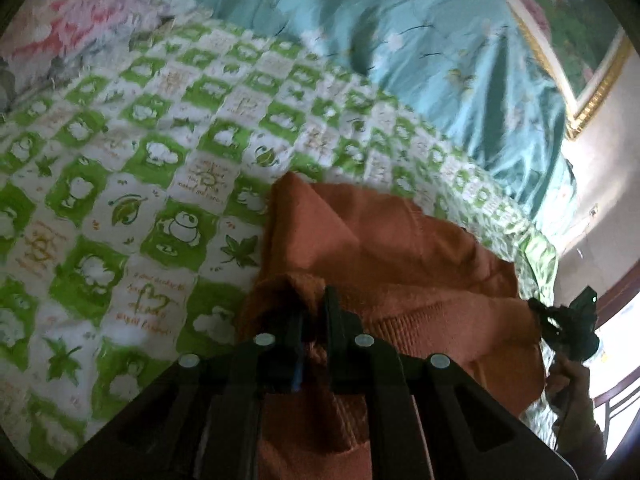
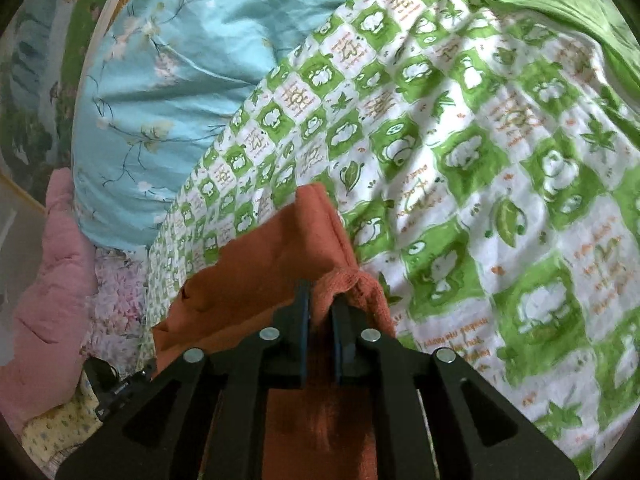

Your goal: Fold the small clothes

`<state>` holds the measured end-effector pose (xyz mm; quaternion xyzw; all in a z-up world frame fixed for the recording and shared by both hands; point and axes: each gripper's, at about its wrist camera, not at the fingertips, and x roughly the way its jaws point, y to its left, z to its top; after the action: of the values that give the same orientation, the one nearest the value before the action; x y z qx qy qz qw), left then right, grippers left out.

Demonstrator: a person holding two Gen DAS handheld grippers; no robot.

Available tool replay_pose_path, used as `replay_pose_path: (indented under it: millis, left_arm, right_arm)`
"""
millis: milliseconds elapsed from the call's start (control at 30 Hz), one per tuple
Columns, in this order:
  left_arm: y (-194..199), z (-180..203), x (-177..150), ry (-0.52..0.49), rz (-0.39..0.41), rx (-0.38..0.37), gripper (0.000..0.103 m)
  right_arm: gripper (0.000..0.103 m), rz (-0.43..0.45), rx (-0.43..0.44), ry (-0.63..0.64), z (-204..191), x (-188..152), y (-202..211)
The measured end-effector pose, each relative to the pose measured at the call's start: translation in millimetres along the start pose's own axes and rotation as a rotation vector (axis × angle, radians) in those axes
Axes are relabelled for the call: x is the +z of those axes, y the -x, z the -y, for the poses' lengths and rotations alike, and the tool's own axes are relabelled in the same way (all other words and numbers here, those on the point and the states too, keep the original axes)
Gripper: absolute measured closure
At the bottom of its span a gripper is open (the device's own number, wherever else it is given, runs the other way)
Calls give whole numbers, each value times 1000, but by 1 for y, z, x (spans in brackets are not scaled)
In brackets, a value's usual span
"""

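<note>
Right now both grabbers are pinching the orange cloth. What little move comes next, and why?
Probably carry both pinched corners forward and lay them down. The left gripper and right gripper each have jaws closed on the orange garment, which hangs lifted above the green checkered bedsheet, unfolded.

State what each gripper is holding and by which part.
Both hold the orange garment. The left gripper is shut on a bunched corner at its near edge; the right gripper is shut on another bunched corner of that edge.
</note>
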<state>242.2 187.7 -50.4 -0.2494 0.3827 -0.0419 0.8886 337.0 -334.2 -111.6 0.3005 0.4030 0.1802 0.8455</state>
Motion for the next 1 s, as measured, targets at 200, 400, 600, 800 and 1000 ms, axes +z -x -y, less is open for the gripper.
replay_pose_path:
  millis: [200, 400, 600, 800, 1000]
  left_arm:
    - [44, 39, -36, -116, -26, -77, 89]
    - [0, 102, -73, -302, -232, -83, 89]
    - [-38, 101, -58, -314, -304, -37, 91]
    - [-61, 92, 9, -358, -195, 139, 93]
    - [-78, 68, 78, -229, -59, 221, 91]
  right_arm:
    - [67, 81, -24, 114, -23, -18, 52]
    - [67, -196, 62, 399, -85, -67, 9]
    - [69, -422, 33, 554, -100, -90, -49]
    - [73, -241, -142, 556, -92, -33, -62]
    - [73, -6, -214, 381, -79, 33, -60]
